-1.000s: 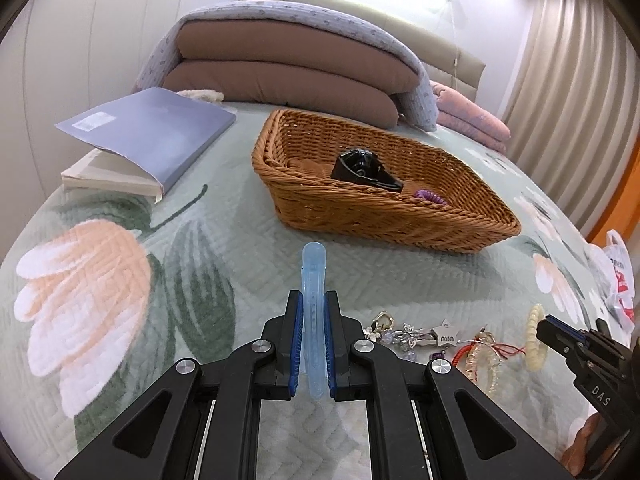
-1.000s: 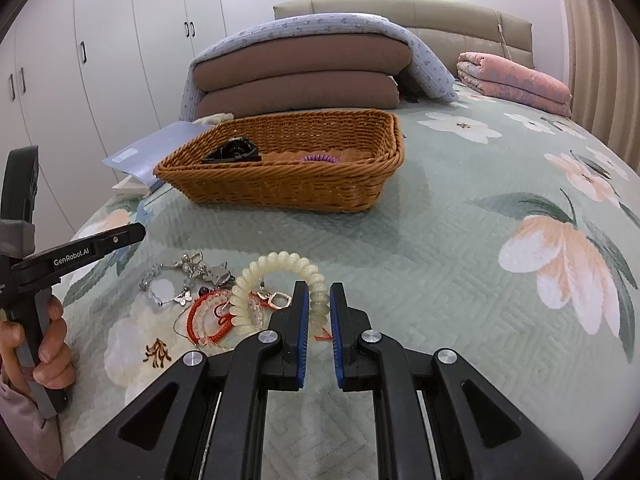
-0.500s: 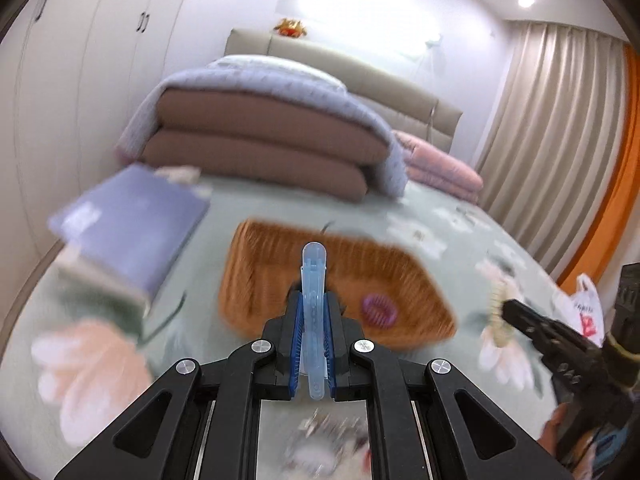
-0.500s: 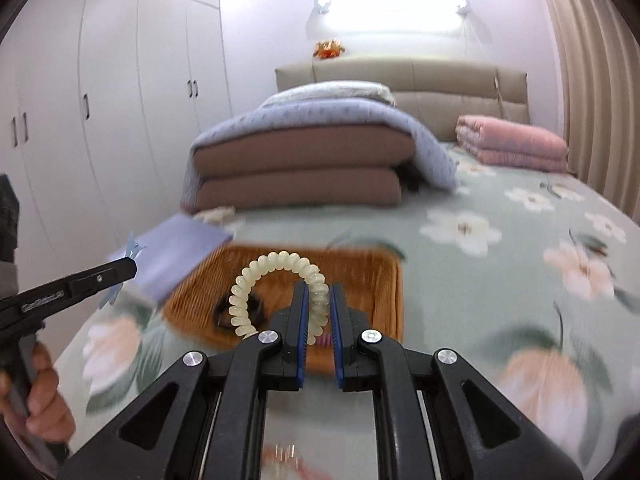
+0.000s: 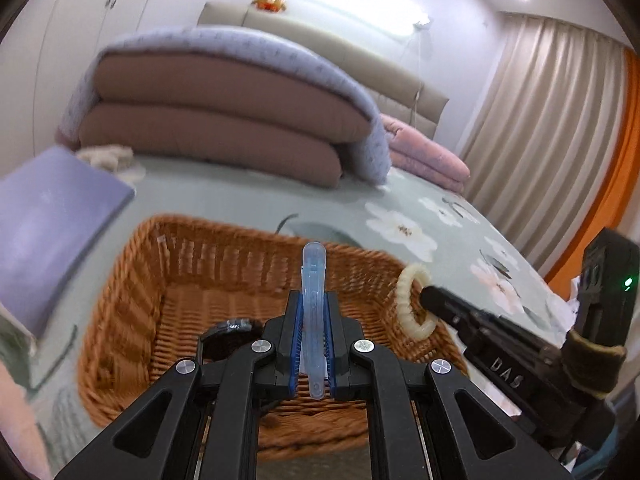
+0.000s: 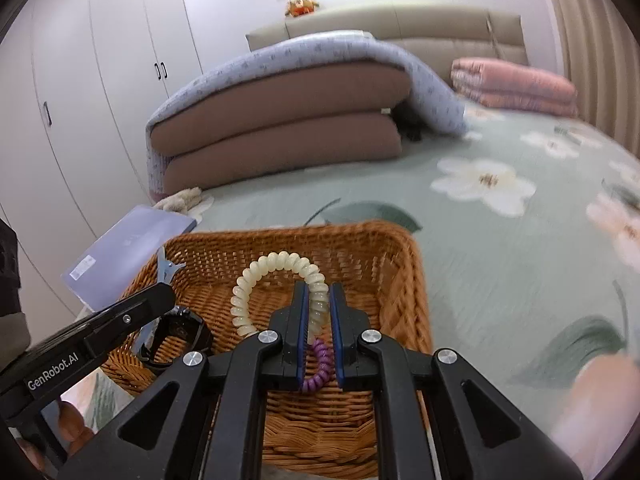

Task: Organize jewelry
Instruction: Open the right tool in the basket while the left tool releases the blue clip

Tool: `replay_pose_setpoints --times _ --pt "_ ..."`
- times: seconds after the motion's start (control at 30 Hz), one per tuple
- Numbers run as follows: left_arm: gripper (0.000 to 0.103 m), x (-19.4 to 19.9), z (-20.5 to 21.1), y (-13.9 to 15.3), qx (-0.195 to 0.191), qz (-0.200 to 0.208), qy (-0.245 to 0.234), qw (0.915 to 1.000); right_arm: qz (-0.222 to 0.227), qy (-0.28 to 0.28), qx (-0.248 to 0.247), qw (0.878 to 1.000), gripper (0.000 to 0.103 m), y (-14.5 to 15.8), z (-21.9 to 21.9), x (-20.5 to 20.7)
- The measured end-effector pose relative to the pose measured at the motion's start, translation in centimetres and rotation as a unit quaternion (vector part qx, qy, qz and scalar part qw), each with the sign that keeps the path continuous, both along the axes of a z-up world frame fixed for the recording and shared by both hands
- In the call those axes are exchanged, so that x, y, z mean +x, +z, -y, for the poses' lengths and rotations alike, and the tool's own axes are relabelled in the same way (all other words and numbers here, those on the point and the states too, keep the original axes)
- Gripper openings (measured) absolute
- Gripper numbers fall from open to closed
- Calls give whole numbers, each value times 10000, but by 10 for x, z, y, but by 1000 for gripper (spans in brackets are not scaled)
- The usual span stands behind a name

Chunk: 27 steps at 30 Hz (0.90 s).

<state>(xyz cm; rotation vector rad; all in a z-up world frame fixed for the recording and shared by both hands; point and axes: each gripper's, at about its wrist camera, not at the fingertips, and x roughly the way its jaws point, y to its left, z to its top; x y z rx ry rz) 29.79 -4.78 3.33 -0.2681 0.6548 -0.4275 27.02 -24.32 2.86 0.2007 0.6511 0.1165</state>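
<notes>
L gripper [image 5: 311,344]: jaws nearly closed, blue pads pinching a pale-blue translucent hair clip [image 5: 314,300] edge-on; its rounded tip sticks up past the fingertips. R gripper [image 6: 319,332]: jaws just as narrow, clamped on one side of a cream spiral hair tie [image 6: 276,276], whose loop stands up to the left of the jaws.

Change vs a sec ago: both grippers were low by the jewelry pile on the bedspread, basket well ahead. Now both have swung fwd and hang over the wicker basket [image 6: 404,280], pile out of frame. Grips unchanged, same items held. Judging by that, transport is about done; what's left is letting go so both pieces fall inside, then back for the rest of the pile.

Inside the basket: a purple spiral tie [image 6: 318,372], seen thru the R jaws, and a black glossy band-like piece [image 6: 176,336], watch or cuff, can't tell which. In the L view the R gripper comes in from the right with the cream tie near the basket's right rim.

Materials: clip is smooth hard plastic, thin, long. Ties are ribbed coils, look springy, could bounce on landing. Basket is a stiff brown weave, rectangular, flared walls. Bedspread [image 6: 520,248] is quilted soft green w/ floral print. Lavender book [image 5: 48,232] just left of the basket; folded duvets behind.
</notes>
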Motion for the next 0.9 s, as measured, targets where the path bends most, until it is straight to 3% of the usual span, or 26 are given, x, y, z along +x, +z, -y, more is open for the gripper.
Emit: replay_pose_setpoints --times 0.23,0.5,0.9 --pt "10 -1 -3 -5 -51 -24 -31 10000 -108 62 -142 9998 12 -6 -5 0" --pt "10 6 -35 -6 156 -148 484 9986 -335 259 -387 9984 12 -21 -18 9" --pt "10 21 -47 -22 276 -457 656 9964 -392 242 -546 9974 12 -26 -21 9"
